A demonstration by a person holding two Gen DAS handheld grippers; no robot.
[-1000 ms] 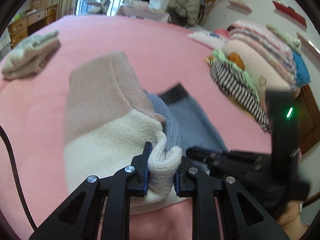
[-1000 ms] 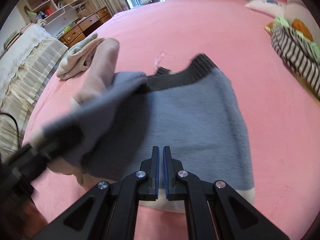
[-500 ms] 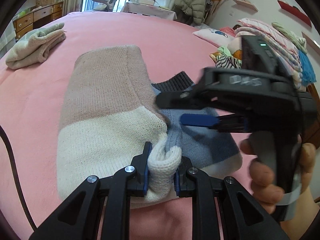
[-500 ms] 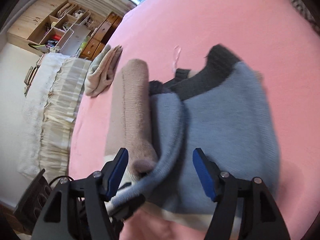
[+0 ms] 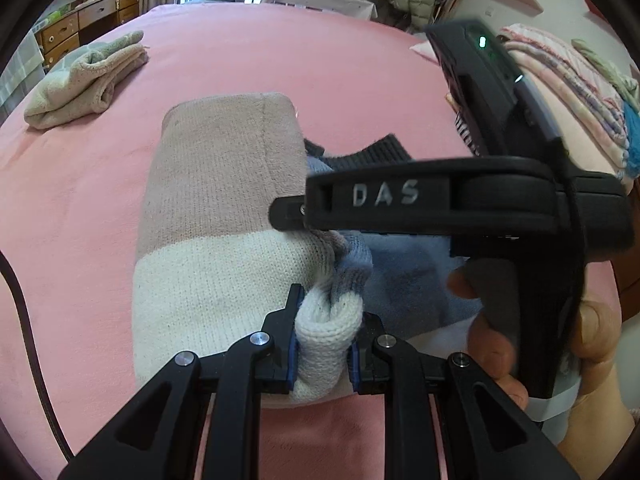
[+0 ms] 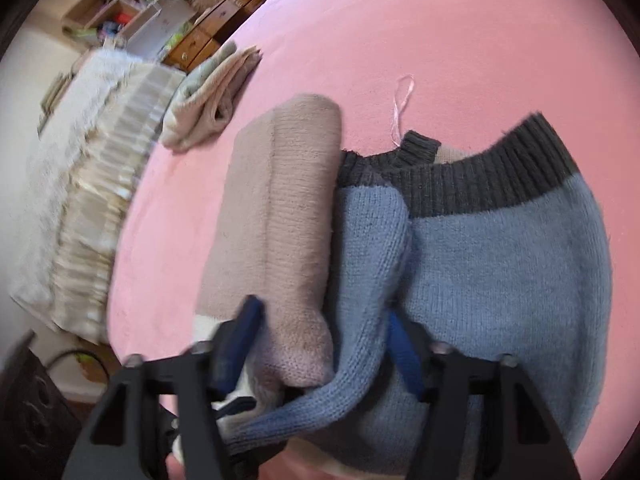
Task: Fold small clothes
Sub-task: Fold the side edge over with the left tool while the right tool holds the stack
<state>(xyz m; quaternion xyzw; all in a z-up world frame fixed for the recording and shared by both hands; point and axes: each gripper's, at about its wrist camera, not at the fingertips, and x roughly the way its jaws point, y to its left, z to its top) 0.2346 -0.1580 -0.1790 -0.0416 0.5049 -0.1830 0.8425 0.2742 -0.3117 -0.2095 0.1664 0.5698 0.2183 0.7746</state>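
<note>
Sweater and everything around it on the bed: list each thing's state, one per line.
Sweater: lying on the bed, one side folded over, fold unfinished.
Left tongs: shut on the sweater's bunched cream cuff.
Right tongs: closing, the folded pink and blue knit between the pads.
Beige garment: folded, set apart at the far side.
Stack of linens: folded, piled at the bed's edge.
Bed: covered by a smooth pink sheet.

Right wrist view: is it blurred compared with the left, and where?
Right wrist view: motion-smeared, worst at the bedside and the right gripper; its jaws are closing around the sweater folds. Left wrist view: sharp on the left gripper pinching the cream cuff; fisheye bends the bed.
</note>
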